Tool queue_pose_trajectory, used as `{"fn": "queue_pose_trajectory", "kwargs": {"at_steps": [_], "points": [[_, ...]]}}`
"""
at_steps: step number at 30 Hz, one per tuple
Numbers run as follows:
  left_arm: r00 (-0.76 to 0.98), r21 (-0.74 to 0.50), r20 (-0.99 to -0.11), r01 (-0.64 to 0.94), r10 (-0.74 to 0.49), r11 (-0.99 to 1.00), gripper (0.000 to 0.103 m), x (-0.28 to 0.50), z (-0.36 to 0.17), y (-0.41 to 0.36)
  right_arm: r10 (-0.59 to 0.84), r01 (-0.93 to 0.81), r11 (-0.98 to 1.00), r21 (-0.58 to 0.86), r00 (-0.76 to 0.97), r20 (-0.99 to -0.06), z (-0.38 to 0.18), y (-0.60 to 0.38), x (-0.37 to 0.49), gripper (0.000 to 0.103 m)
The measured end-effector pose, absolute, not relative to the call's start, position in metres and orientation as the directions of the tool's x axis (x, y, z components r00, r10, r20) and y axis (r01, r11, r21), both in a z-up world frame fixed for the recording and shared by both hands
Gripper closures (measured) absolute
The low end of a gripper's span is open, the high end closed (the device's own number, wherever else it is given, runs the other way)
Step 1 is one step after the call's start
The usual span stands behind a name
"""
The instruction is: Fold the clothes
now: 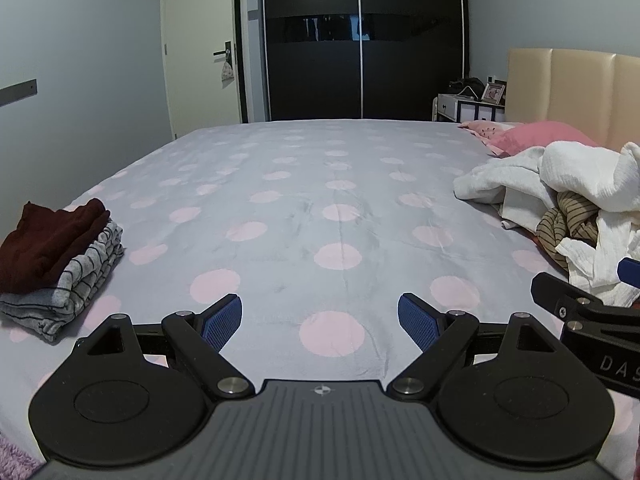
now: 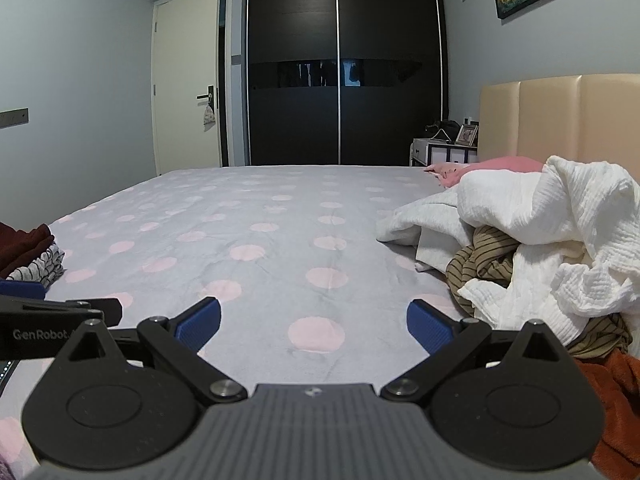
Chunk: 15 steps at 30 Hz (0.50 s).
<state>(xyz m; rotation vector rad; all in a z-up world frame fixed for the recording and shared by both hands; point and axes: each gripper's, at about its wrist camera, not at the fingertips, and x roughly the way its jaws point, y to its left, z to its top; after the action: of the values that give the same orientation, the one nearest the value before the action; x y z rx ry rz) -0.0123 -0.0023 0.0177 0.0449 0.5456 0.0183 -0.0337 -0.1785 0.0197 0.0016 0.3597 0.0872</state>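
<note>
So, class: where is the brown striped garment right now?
The brown striped garment lies on the bed's right side in the unfolded pile, tucked under the white crinkled cloth, ahead-right of the right tool.

Dim, cool, even light, its source perhaps overhead; faint shadows, sharp focus, fisheye bending and dark corners.

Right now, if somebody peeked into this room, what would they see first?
Probably the big grey bedspread with pink dots, filling the middle. Next, the messy pile of white and striped clothes on the right by the headboard, and the small folded stack on the left edge. Both grippers, left and right, hang open and empty.
</note>
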Motion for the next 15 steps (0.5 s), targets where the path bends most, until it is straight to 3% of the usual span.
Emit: {"fn": "queue_pose_trajectory", "kwargs": {"at_steps": [15], "points": [[0.856,0.036,-0.515,-0.019,0.035,0.999,0.017,-0.0109,0.0171,0.0047,0.109,-0.118,0.993,-0.006,0.931,-0.35,0.0154,-0.1689,-0.0337,0.003]]}}
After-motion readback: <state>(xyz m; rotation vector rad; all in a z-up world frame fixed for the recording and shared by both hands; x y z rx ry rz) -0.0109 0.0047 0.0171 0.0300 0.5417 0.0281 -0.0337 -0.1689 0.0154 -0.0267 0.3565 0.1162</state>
